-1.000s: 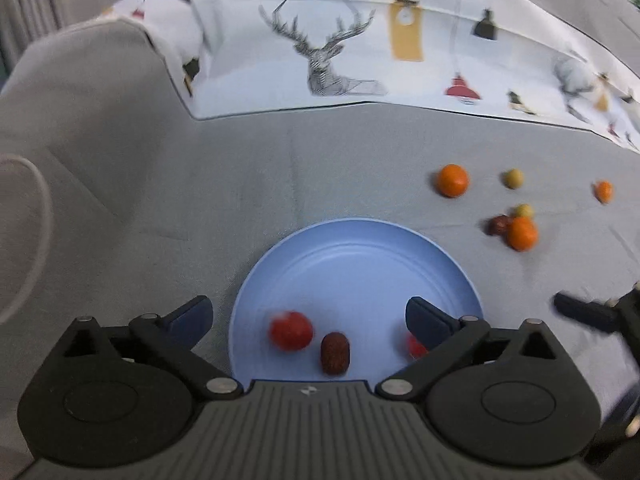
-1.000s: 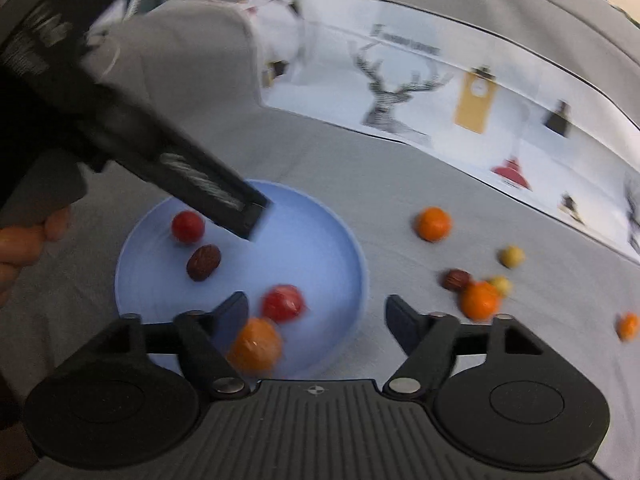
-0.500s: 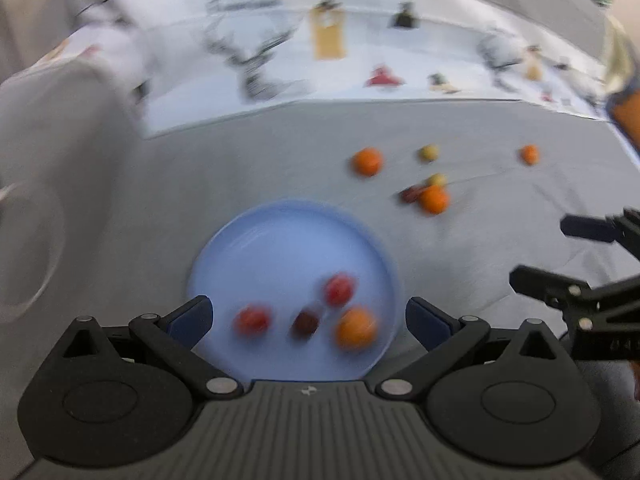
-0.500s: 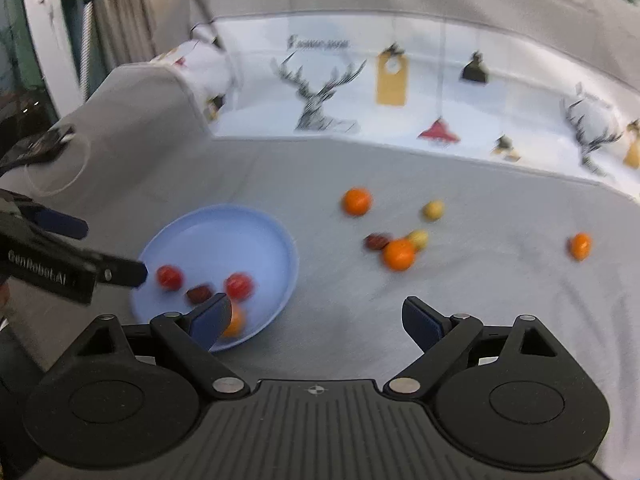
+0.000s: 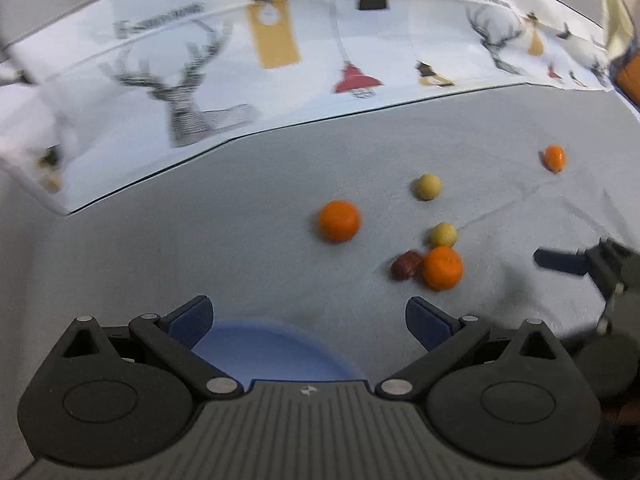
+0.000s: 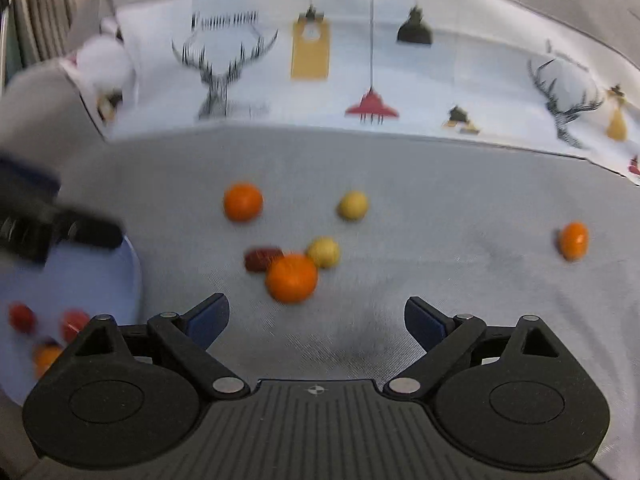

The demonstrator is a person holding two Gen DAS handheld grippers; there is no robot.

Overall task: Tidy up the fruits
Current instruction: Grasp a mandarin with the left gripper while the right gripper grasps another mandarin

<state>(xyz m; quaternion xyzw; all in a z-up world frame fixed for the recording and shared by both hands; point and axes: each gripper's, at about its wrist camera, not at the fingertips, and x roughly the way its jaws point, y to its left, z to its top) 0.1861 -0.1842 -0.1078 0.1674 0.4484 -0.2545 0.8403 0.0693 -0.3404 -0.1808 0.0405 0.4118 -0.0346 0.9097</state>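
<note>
Loose fruit on grey cloth [image 6: 440, 208]: large orange mandarin [image 6: 291, 278] touching dark red date [image 6: 262, 259] and round yellow fruit [image 6: 324, 252]; second mandarin [image 6: 243, 201], second yellow fruit [image 6: 353, 205], small orange kumquat [image 6: 573, 240] apart. Right gripper [image 6: 316, 320] fingers spread, empty, just behind cluster. Left gripper [image 5: 308, 318] fingers spread, empty, above round blue plate [image 5: 272, 354]. Plate holds red and orange fruits, blurred.

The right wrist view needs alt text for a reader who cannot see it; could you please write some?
The open right tool hovers over a grey cloth strewn with six small fruits, the nearest a large orange touching a dark red fruit and a yellow one. At left, a blue plate holds more fruit beneath the blurred left tool.
</note>
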